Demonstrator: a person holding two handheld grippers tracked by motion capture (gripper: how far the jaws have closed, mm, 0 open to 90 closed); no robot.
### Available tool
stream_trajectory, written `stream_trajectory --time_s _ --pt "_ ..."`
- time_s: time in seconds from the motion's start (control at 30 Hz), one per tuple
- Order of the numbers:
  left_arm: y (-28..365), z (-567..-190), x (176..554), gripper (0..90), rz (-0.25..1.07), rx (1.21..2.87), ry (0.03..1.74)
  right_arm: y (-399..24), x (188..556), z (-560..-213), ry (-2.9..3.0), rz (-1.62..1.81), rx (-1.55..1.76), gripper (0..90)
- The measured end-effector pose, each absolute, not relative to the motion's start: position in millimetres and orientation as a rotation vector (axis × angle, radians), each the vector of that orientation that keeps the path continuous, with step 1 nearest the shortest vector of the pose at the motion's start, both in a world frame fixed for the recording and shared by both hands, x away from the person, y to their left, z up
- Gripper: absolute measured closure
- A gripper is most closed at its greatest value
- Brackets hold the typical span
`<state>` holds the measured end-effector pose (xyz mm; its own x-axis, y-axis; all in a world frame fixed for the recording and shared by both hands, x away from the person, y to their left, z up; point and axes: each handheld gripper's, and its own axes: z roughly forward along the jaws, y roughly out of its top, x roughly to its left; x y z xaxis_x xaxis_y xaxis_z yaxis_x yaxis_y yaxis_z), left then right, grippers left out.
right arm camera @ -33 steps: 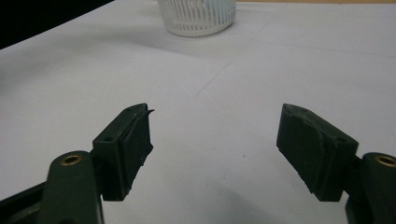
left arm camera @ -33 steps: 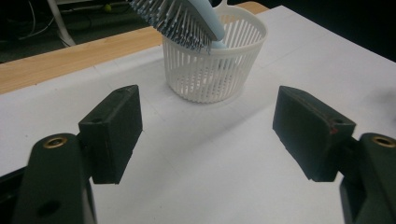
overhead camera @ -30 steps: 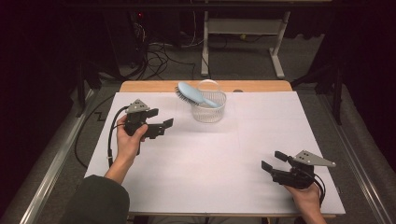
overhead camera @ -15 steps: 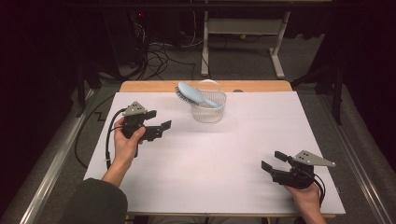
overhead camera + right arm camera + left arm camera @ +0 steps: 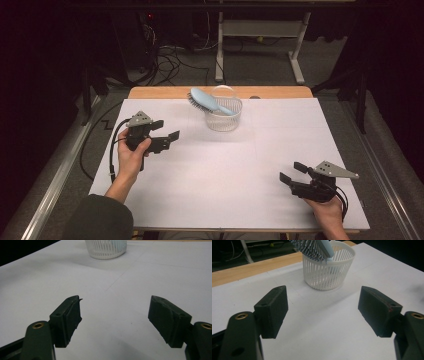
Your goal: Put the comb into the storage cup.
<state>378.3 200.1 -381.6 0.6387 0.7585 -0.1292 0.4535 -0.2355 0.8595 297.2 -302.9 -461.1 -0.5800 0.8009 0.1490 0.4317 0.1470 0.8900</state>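
Note:
A light blue hairbrush lies tilted across the rim of a white slotted basket at the far middle of the white table. Its bristles face down and its head juts out to the left. My left gripper is held above the table's left side, open and empty, pointing toward the basket. In the left gripper view the basket and the brush stand ahead, beyond the open gripper. My right gripper sits near the front right, open and empty. In the right gripper view the basket shows far ahead of the gripper.
A white sheet covers the table, and a strip of bare wood shows along the far edge. Cables and a metal stand lie on the dark floor behind. Metal rails run along both sides.
My left gripper has drifted slightly left and toward the person. The right gripper, brush and basket have stayed put.

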Motion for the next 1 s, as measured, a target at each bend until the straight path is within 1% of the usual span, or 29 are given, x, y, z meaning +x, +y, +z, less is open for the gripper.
stream_trajectory --time_s 1.0 --pt "210.5 -380.8 366.2 25.0 0.397 1.854 0.958 -303.2 297.2 -461.2 2.065 1.412 1.193 27.0"
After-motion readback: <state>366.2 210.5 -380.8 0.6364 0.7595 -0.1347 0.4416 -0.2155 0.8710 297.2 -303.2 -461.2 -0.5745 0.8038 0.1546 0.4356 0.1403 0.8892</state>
